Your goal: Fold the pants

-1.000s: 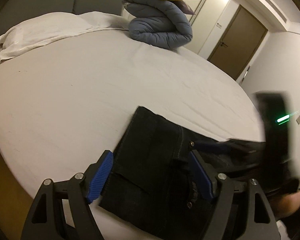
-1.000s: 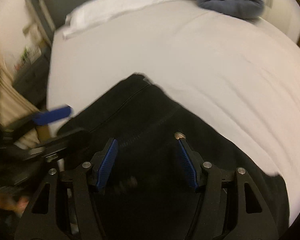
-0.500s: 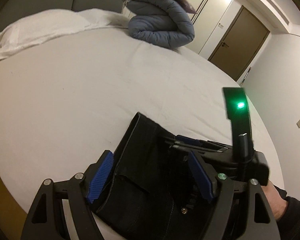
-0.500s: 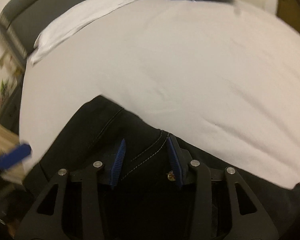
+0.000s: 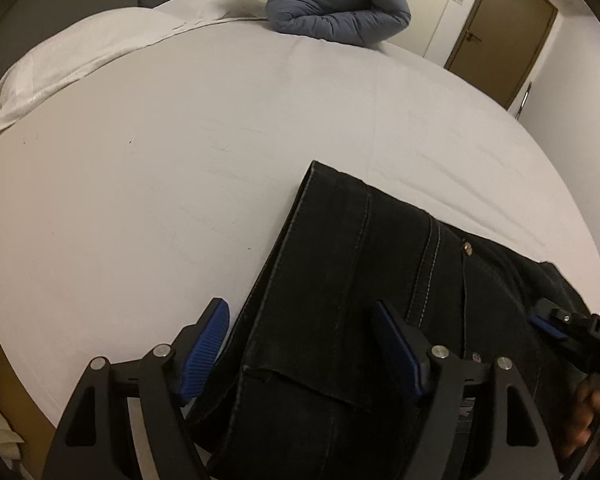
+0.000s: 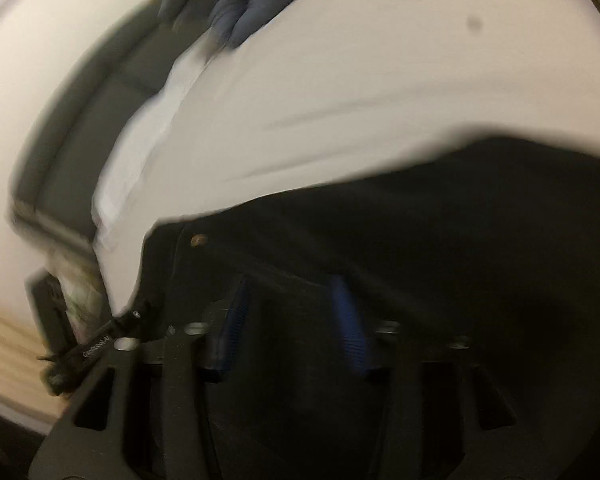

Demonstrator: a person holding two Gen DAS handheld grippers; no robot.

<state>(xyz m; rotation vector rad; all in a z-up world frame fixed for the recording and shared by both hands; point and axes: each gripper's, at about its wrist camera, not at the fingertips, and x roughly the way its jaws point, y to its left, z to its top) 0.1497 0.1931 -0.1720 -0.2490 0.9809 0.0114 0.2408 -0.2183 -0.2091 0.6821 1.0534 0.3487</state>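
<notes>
Black pants [image 5: 340,272] lie on the white bed near its front edge, waistband end toward the headboard. My left gripper [image 5: 304,350] is open, its blue pads spread over the pants' left edge, just above the cloth. The right gripper shows at the right of the left wrist view [image 5: 556,324], low on the pants. In the blurred right wrist view my right gripper [image 6: 292,324] has its pads partly closed over the black pants [image 6: 440,248]; whether it pinches cloth is unclear.
The white bed sheet [image 5: 180,168] spreads wide to the left and back. A white pillow [image 5: 80,60] and a rolled blue duvet [image 5: 336,4] sit at the head. A brown door [image 5: 504,28] is at the far right. The wooden floor [image 6: 4,332] lies beyond the bed's left edge.
The right gripper has swung off to the right and rolled, its view now blurred. Its pads had narrowed from wide open a second ago. The left gripper moved closer over the pants, still open.
</notes>
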